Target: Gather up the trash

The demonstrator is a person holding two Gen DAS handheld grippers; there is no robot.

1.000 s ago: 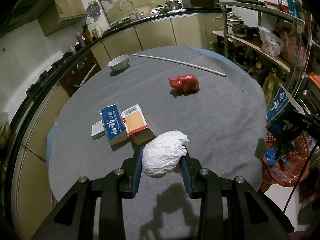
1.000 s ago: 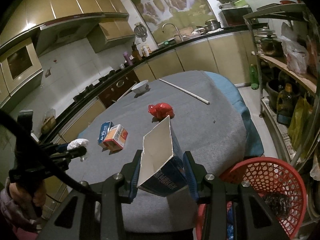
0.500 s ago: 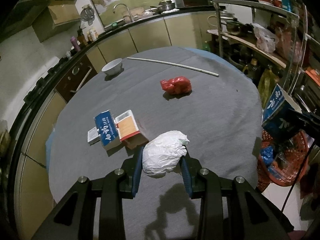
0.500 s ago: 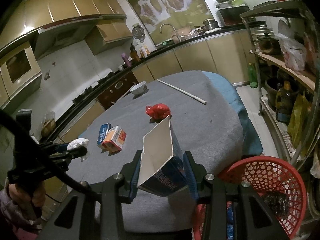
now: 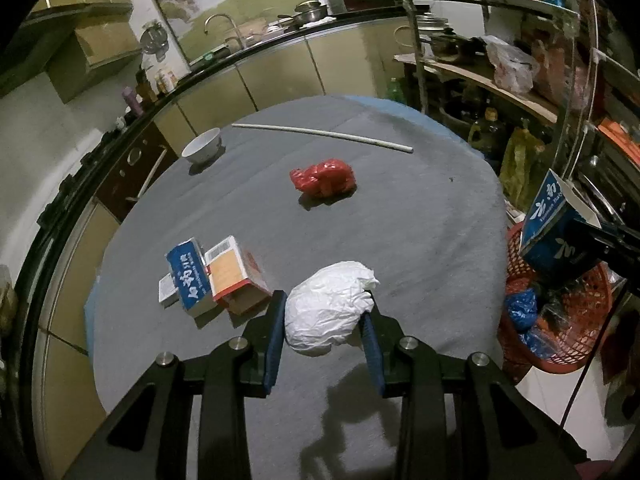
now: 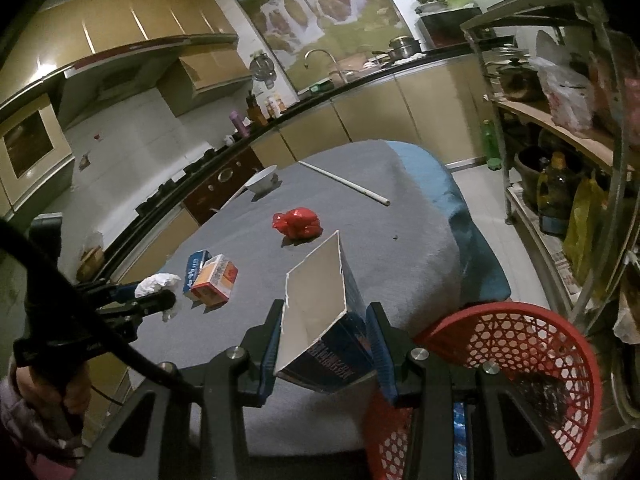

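A crumpled white plastic bag (image 5: 326,306) is held above the grey table (image 5: 400,240), with my left gripper (image 5: 324,312) shut on it. My right gripper (image 6: 326,320) is shut on an open blue carton (image 6: 320,320), white inside, at the table's near right edge beside the red mesh basket (image 6: 520,336). From the left wrist view that carton (image 5: 554,230) hangs over the basket (image 5: 560,320), which holds blue trash. On the table lie a red plastic bag (image 5: 324,178), a blue box (image 5: 190,272) and an orange box (image 5: 232,276). The left gripper (image 6: 160,294) shows at the right view's left.
A white bowl (image 5: 202,146) and a long white stick (image 5: 320,134) lie at the table's far side. Metal shelves (image 6: 560,140) with bottles and bags stand to the right. Kitchen counters (image 5: 280,64) curve behind the table. A person's hand (image 6: 36,384) holds the left gripper's handle.
The left gripper has shifted sideways with the white bag, so the table objects slid left in its view. The right gripper with the carton has edged toward the basket.
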